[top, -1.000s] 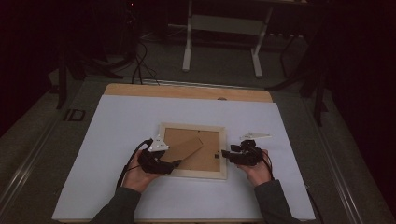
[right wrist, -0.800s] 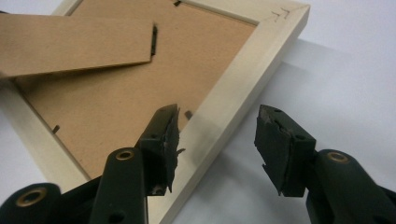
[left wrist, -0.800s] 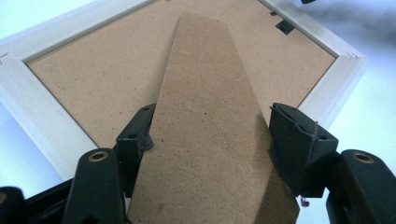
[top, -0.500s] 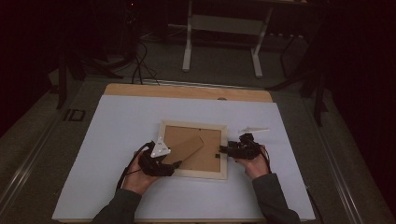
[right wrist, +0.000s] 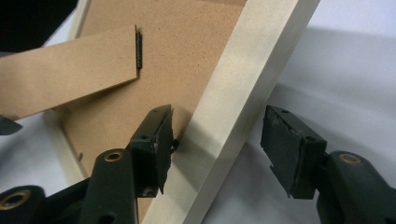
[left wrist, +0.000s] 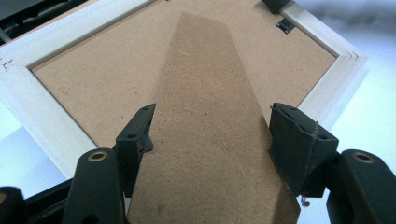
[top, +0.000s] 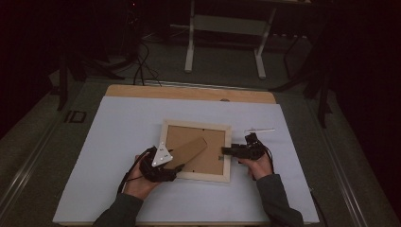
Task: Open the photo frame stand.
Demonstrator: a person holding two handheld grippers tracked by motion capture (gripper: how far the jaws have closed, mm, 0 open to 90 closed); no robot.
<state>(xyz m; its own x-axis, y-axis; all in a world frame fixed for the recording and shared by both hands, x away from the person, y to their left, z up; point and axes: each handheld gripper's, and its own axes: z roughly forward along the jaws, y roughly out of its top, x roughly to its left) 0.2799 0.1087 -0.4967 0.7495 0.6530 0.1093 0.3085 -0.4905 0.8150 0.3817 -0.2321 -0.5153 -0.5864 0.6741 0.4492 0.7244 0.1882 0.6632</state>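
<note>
- Fingers (left wrist: 137,133) of the left gripper (left wrist: 210,140) straddle the brown stand leg (left wrist: 205,126) of the picture frame (top: 196,150); they sit right at its two edges, but whether they actually press on it cannot be told.
- Fingers (right wrist: 154,144) of the right gripper (right wrist: 217,149) stand apart on either side of the frame's pale wooden rail (right wrist: 236,102): the inner one lies over the backing board (right wrist: 182,51) and close against the rail, the outer one is clear of it. These jaws have just been opening, with the rail between them.
- That frame lies face down on the white table cover (top: 118,127), a little right of centre on the near half, its stand leg tilted up towards the left gripper.
- A hand (top: 137,182) holds the left gripper at the frame's near left corner; the other hand (top: 260,165) holds the right gripper at its right edge.
- A small pale strip (top: 259,129) lies just beyond the right gripper.
</note>
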